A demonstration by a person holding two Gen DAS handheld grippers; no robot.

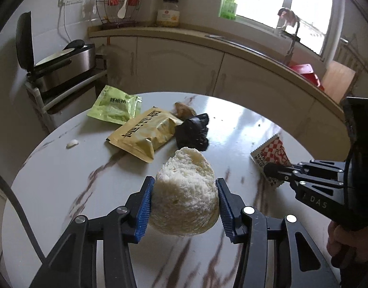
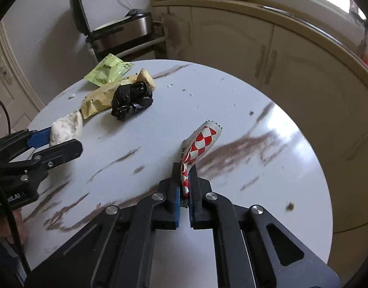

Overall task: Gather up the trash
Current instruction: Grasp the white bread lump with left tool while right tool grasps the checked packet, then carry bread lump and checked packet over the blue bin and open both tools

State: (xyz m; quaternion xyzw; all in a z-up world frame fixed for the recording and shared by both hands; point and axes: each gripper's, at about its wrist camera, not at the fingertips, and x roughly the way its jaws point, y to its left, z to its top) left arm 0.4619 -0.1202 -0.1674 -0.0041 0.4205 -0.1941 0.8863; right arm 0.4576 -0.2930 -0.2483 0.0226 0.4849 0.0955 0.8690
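My left gripper (image 1: 184, 199) is shut on a piece of white steamed bun (image 1: 185, 192), held just above the round marble table (image 1: 63, 180); the bun also shows in the right wrist view (image 2: 66, 129). My right gripper (image 2: 184, 180) is shut on a red-and-white checkered wrapper (image 2: 200, 144), which also shows in the left wrist view (image 1: 271, 158). Further back on the table lie a yellow packet (image 1: 143, 134), a green packet (image 1: 114, 104), a crumpled black bag (image 1: 193, 132) and a brown scrap (image 1: 184, 110).
A small white crumb (image 1: 72, 143) lies at the table's left and small crumbs (image 2: 290, 206) at its right. Cream cabinets (image 1: 184, 64) and a countertop stand behind. An open steel appliance (image 1: 61, 67) sits on a rack at the left.
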